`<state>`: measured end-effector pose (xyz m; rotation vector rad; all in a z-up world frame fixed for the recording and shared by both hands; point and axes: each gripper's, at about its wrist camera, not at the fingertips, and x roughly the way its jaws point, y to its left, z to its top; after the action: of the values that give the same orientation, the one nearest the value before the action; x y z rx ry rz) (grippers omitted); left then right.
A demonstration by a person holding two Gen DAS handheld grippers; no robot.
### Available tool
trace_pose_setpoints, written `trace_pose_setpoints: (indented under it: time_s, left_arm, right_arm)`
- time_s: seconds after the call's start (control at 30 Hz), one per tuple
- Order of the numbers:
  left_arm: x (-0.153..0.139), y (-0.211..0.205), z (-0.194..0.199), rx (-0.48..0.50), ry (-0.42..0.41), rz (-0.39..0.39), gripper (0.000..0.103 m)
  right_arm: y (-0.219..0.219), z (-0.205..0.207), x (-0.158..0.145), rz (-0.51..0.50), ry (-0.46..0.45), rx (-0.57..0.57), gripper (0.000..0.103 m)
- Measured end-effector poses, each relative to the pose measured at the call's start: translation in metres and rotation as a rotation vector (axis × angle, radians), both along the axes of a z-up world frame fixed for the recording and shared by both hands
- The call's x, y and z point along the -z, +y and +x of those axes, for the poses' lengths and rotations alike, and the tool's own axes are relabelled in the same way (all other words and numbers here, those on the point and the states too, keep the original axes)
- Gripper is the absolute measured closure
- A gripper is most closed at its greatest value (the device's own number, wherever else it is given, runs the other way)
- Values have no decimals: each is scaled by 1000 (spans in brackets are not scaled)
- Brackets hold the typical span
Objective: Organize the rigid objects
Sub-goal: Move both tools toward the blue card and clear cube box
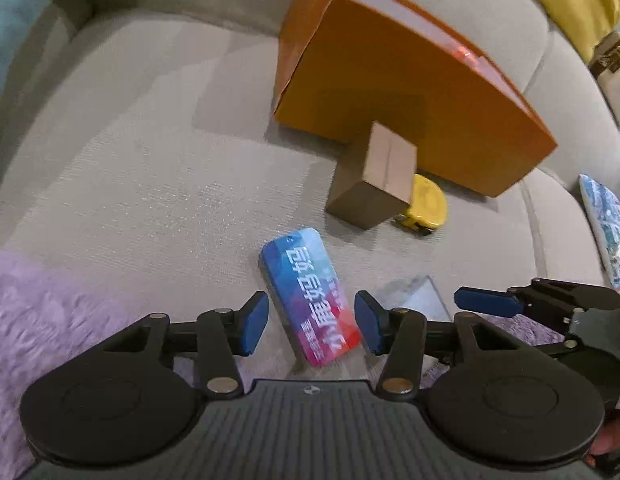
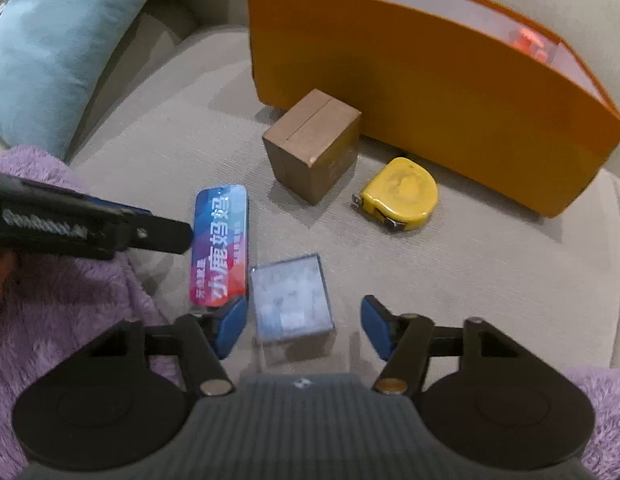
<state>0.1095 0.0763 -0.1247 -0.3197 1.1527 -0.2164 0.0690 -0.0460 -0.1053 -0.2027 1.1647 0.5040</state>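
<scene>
- Left tongs (image 1: 311,322) tilt steeply down, released, straddling the flat blue-red printed tin (image 1: 310,300) on the grey sofa cushion (image 1: 150,184).
- Right tongs (image 2: 304,328) tilt down, released, around the clear plastic cube (image 2: 290,298), just beside the tin.

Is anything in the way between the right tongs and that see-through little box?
Nothing visible is. The clear box lies on the sofa cushion right between the open right tongs. The colourful tin lies just beside it on the left, not across the path.

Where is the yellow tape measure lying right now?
In the right wrist view, the yellow tape measure lies on the sofa, right of the brown box, before the orange box.
</scene>
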Motion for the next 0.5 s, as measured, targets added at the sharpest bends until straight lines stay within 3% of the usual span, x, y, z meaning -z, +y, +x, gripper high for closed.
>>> trace_pose_setpoints:
  time_s: [0.27,0.5]
  left_arm:
    - [23,-8,17,-7,95,25,46]
    - [28,-5,19,-26,95,4,40]
  right_arm:
    - [1,16,13,62,90,30,40]
    - [4,9,26,37,109,32,42]
